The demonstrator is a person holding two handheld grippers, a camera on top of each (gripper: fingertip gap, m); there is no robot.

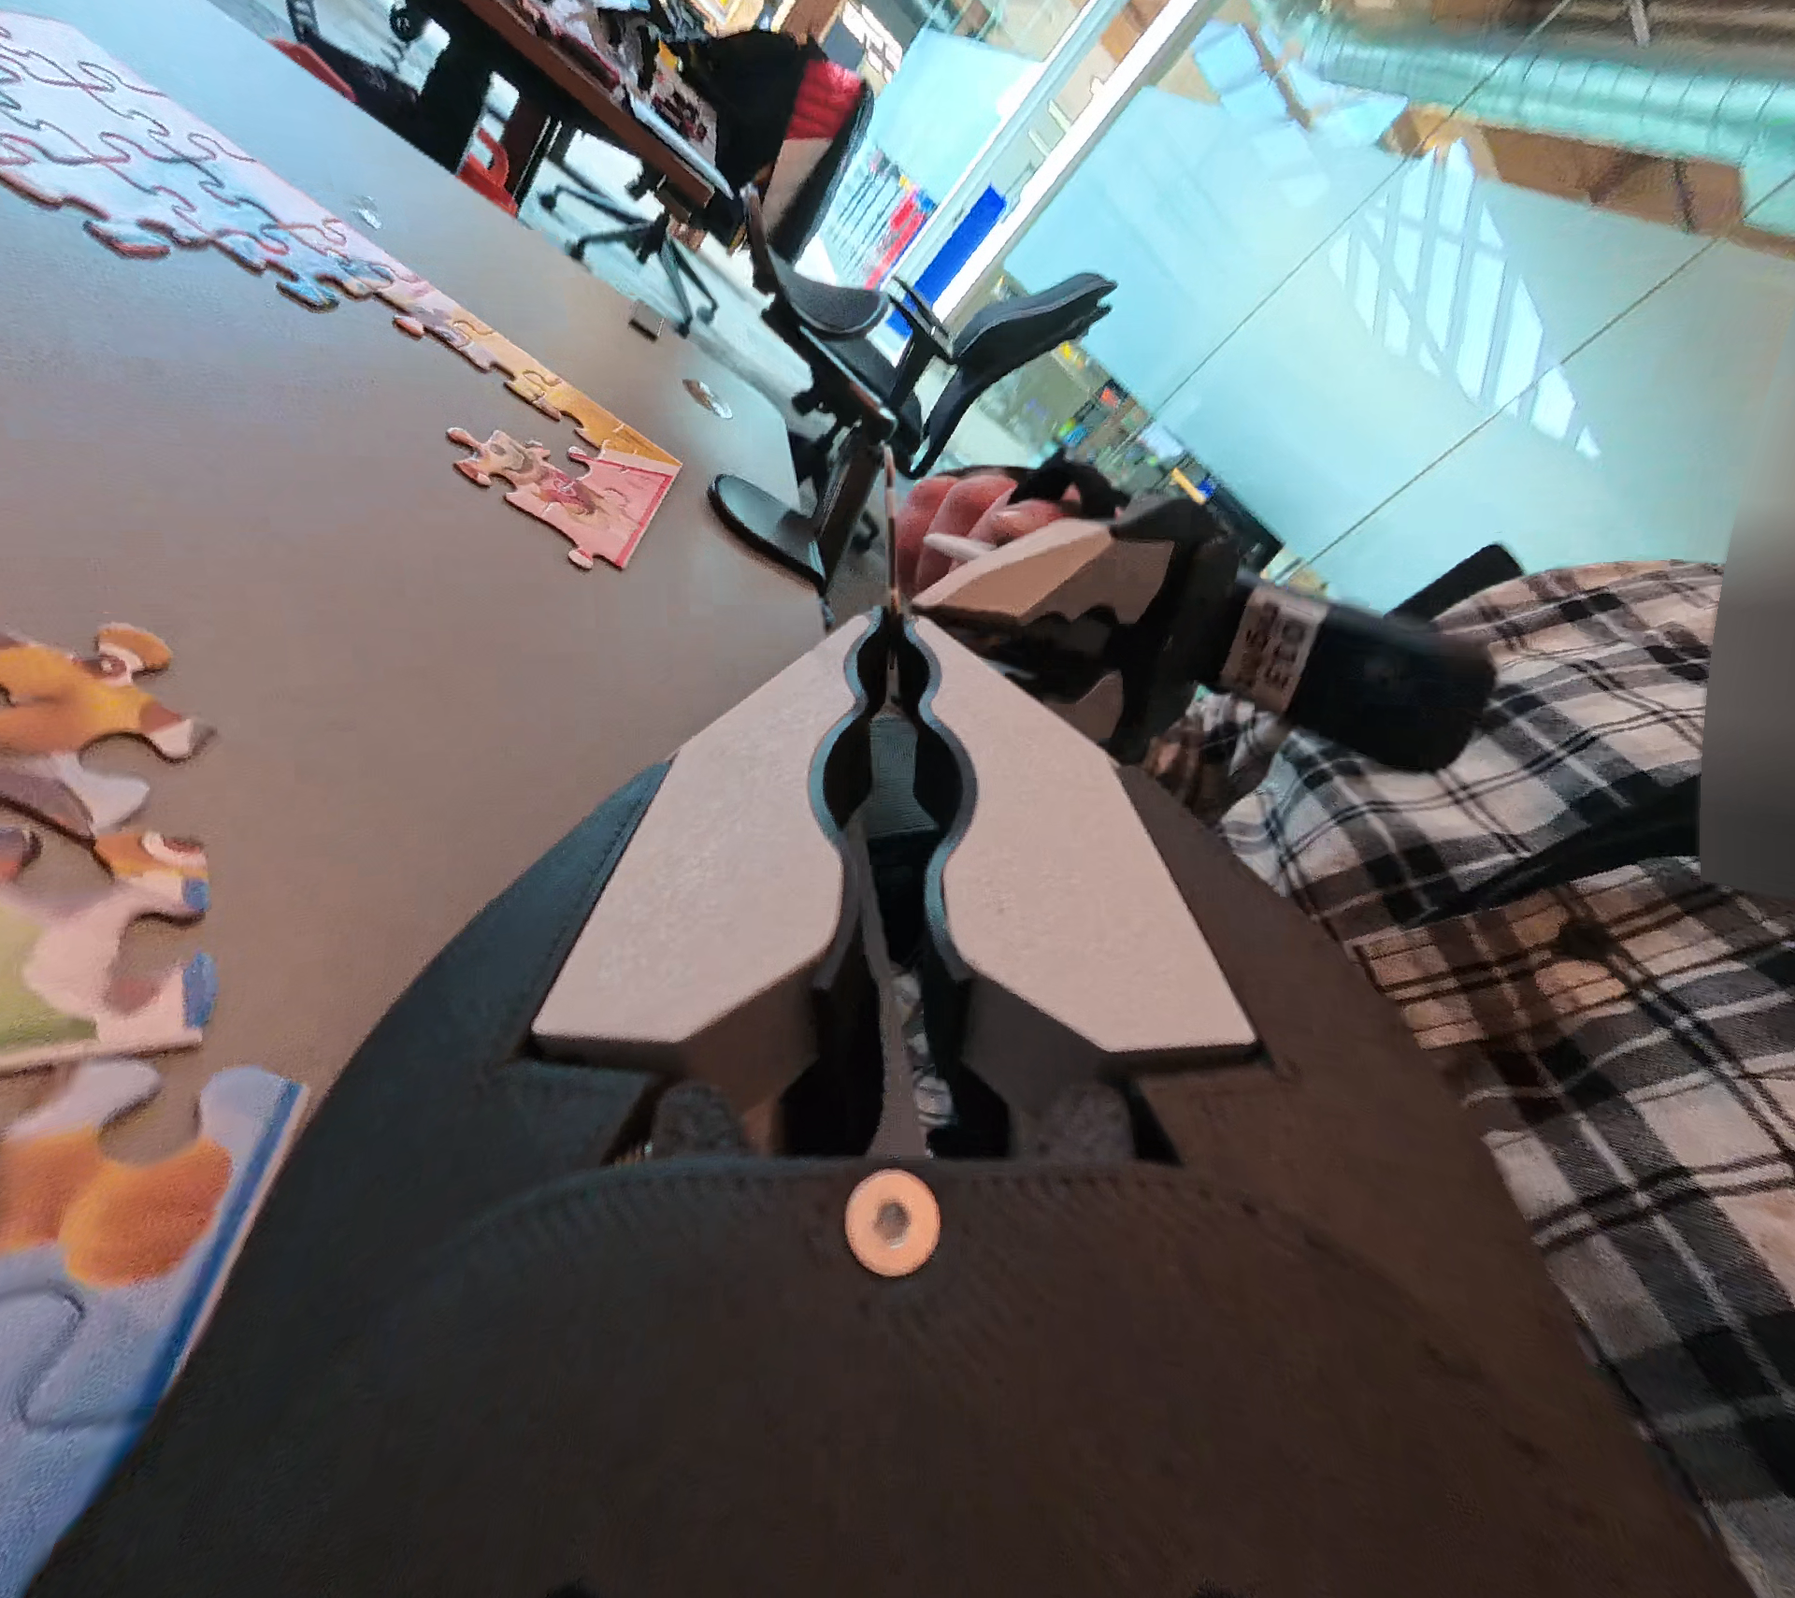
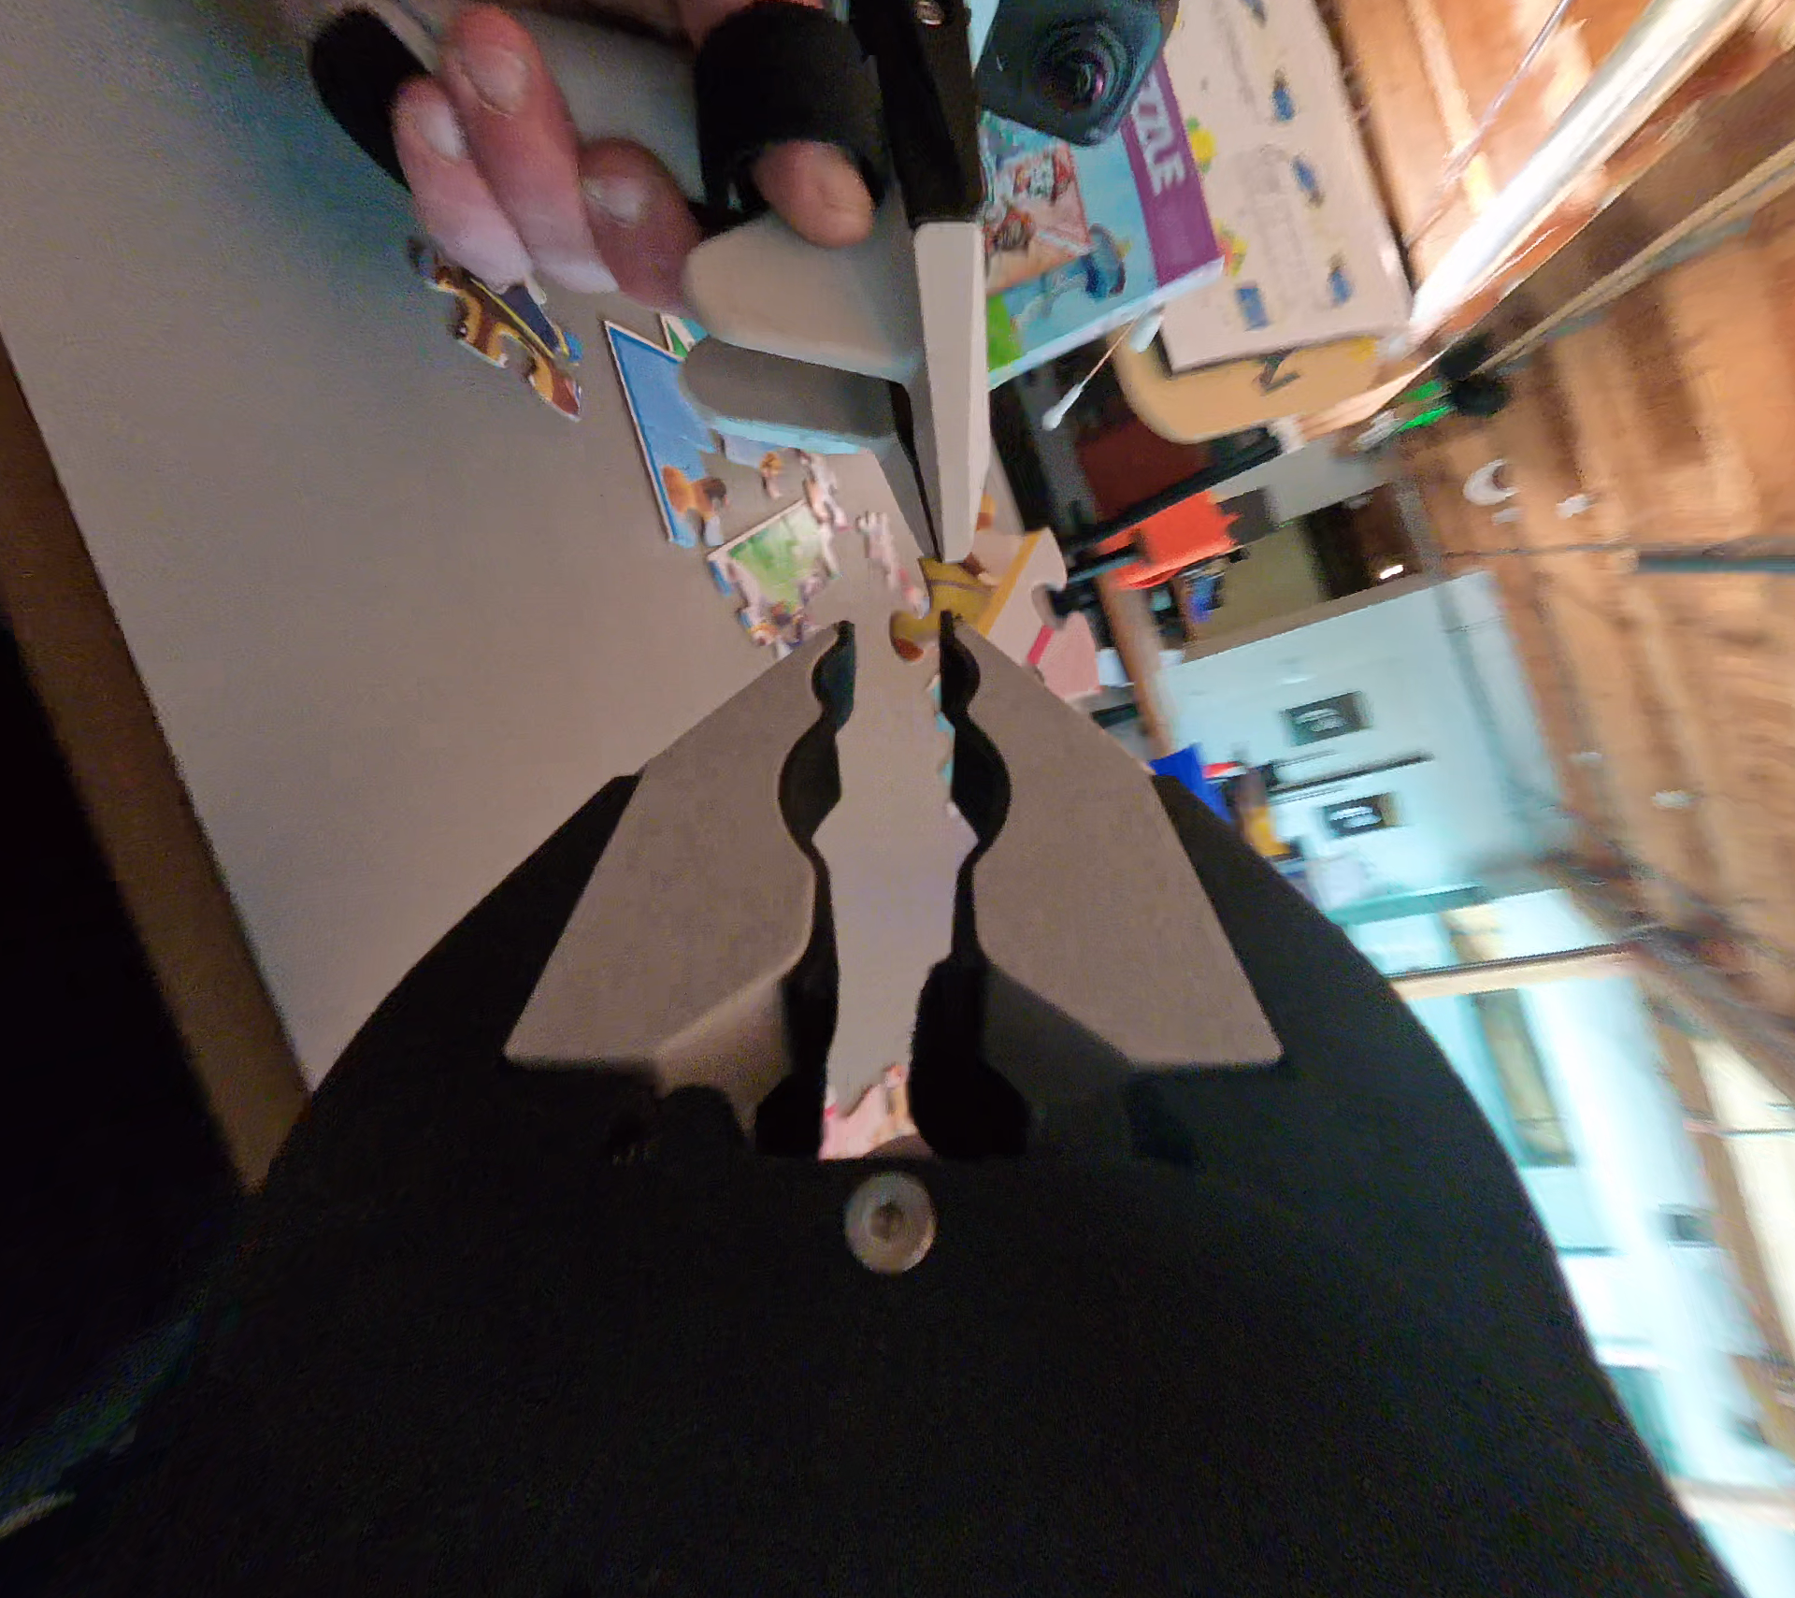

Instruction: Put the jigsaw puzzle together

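Above the brown surface [image 1: 408, 677], the left claw [image 1: 891, 658] was pressed together on a thin yellow-printed cardboard puzzle piece [image 2: 937, 594], seen edge-on in its own view. The right claw [image 2: 896, 648] stood spread just beside that piece — whether it touched was unclear. Part of the jigsaw lay assembled as a pale, pink-edged sheet [image 1: 194, 182] on the surface, with a loose pink cluster [image 1: 583, 488] near its corner and colourful pieces [image 2: 777, 570] scattered farther off.
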